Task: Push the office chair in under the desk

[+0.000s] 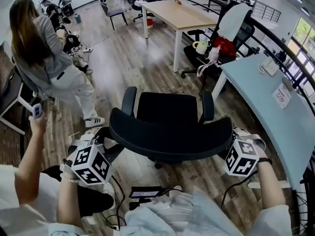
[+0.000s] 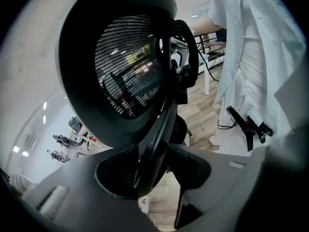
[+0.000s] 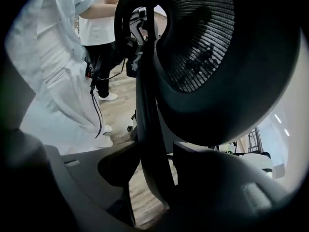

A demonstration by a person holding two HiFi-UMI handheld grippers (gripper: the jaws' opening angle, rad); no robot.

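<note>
A black office chair [image 1: 167, 114] stands in the middle of the wooden floor, with its mesh backrest [image 1: 170, 137] toward me. My left gripper [image 1: 110, 139] sits at the backrest's left end and my right gripper [image 1: 230, 140] at its right end. In the left gripper view the backrest's rim [image 2: 157, 129] runs between the jaws of the left gripper [image 2: 154, 174], which stand apart around it. The right gripper [image 3: 150, 174] straddles the rim [image 3: 147, 124] the same way, and floor shows beside the rim. The pale curved desk [image 1: 275, 117] lies to the right of the chair.
A person [image 1: 47, 48] stands at the left by a dark table [image 1: 12, 100]. A second black chair [image 1: 224, 43] holding a red bag and a mug stands at the curved desk's far end. A wooden desk [image 1: 179, 14] is behind it. Cables [image 1: 115, 215] lie by my feet.
</note>
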